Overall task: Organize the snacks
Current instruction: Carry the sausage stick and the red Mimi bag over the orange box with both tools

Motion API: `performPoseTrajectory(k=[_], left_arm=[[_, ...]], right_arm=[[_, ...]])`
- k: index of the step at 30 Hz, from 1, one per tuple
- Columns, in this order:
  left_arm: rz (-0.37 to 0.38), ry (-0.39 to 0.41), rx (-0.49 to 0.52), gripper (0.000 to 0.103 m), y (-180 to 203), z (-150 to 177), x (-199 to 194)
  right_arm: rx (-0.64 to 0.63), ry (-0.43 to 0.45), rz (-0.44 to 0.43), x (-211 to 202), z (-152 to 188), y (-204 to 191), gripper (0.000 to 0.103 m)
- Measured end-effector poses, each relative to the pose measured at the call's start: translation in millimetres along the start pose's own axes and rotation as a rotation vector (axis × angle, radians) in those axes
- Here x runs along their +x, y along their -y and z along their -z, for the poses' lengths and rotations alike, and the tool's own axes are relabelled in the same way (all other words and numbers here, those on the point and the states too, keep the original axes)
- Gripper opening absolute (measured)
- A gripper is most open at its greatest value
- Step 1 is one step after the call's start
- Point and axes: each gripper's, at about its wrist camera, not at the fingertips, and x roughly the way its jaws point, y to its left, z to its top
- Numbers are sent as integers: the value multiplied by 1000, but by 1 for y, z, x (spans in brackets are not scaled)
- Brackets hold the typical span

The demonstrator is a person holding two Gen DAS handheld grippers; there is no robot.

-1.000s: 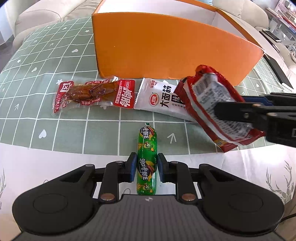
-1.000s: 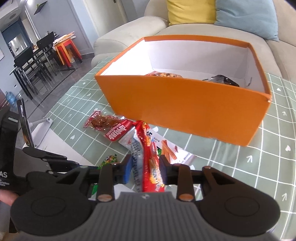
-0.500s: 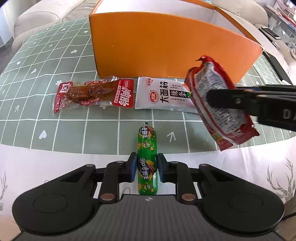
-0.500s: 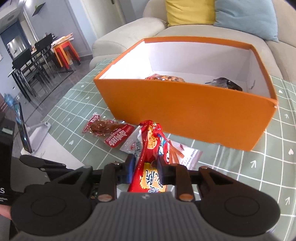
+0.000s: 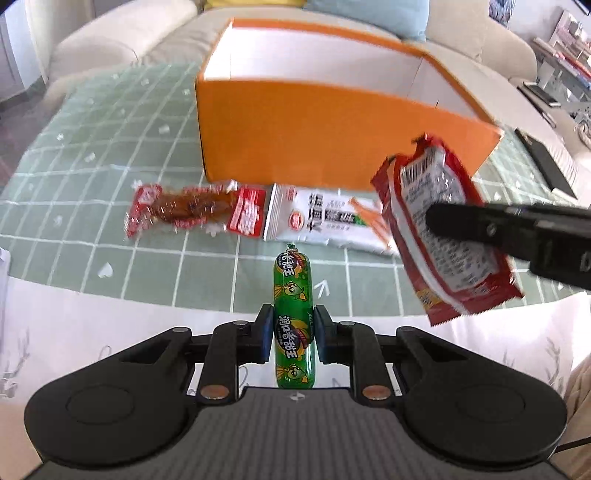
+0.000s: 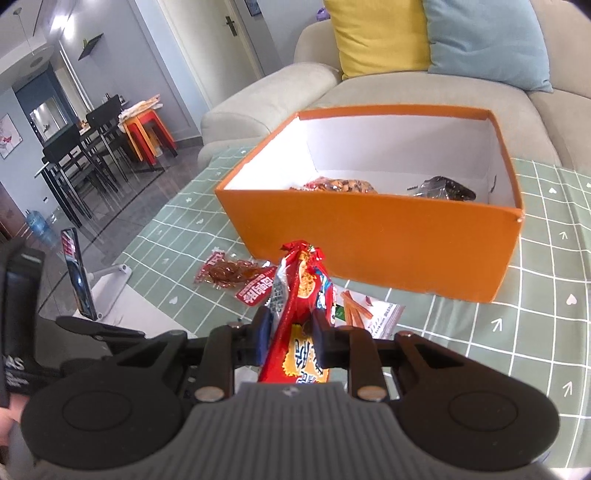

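My left gripper (image 5: 293, 332) is shut on a green sausage stick (image 5: 293, 291), lifted above the table. My right gripper (image 6: 290, 334) is shut on a red snack packet (image 6: 301, 306), held in the air in front of the orange box (image 6: 373, 236); the packet also shows in the left wrist view (image 5: 439, 225). The box (image 5: 332, 129) is open at the top and holds a nut packet (image 6: 338, 184) and a dark packet (image 6: 445, 188). A red meat-snack packet (image 5: 192, 210) and a white gluten-stick packet (image 5: 325, 221) lie on the cloth before the box.
A green checked tablecloth (image 5: 110, 147) covers the table, with a white border at the near edge. A sofa with yellow and blue cushions (image 6: 424, 33) stands behind the box. A phone on a stand (image 6: 79, 273) is at the table's left. A dark flat device (image 5: 546, 162) lies right of the box.
Both grippers have risen. The sausage has come up off the table in my left gripper. The red packet has moved up and nearer the box, and the inside of the box shows more.
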Motion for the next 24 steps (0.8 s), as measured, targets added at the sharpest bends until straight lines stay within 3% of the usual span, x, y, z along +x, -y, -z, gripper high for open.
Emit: performPoseTrajectory(k=[14, 24], left_arm=[[47, 186, -20, 25, 18, -59, -62], [59, 234, 24, 25, 15, -122, -75]], right_arm=[[34, 128, -51, -58, -6, 15, 21], [87, 224, -71, -79, -53, 26, 21]])
